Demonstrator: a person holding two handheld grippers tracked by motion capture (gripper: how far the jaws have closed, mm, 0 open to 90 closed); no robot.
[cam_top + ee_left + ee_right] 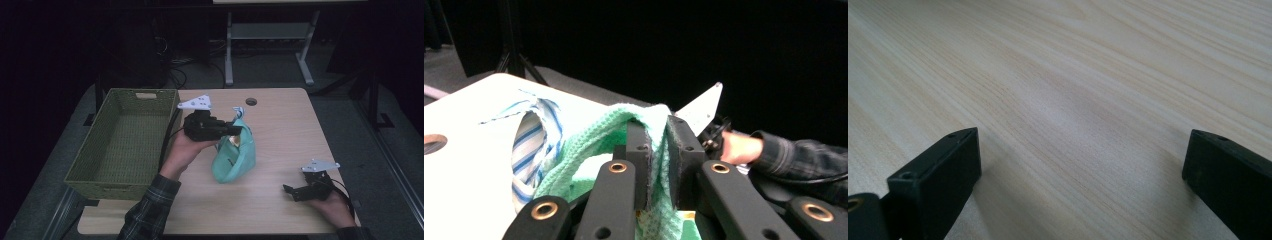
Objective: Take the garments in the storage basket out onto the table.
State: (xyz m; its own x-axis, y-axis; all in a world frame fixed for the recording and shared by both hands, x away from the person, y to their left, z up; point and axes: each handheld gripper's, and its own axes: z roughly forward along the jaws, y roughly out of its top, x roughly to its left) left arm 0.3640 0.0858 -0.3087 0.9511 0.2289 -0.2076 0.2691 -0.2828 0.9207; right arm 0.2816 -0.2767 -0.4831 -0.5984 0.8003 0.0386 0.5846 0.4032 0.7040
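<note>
Both jaws of my left gripper are pinching the green waffle towel, which is hanging mid-table; the wicker basket is sitting just left of it. Right gripper is idling wide open, farther off.

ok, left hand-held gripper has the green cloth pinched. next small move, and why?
Probably carry it left, over the green basket. The left hand-held gripper is shut on a fold of the green cloth, a striped cloth beside it, and the bundle's bottom seems to be on the table, right beside the basket. The right hand-held gripper rests open, apart from it, so it's likely a one-hand move.
</note>
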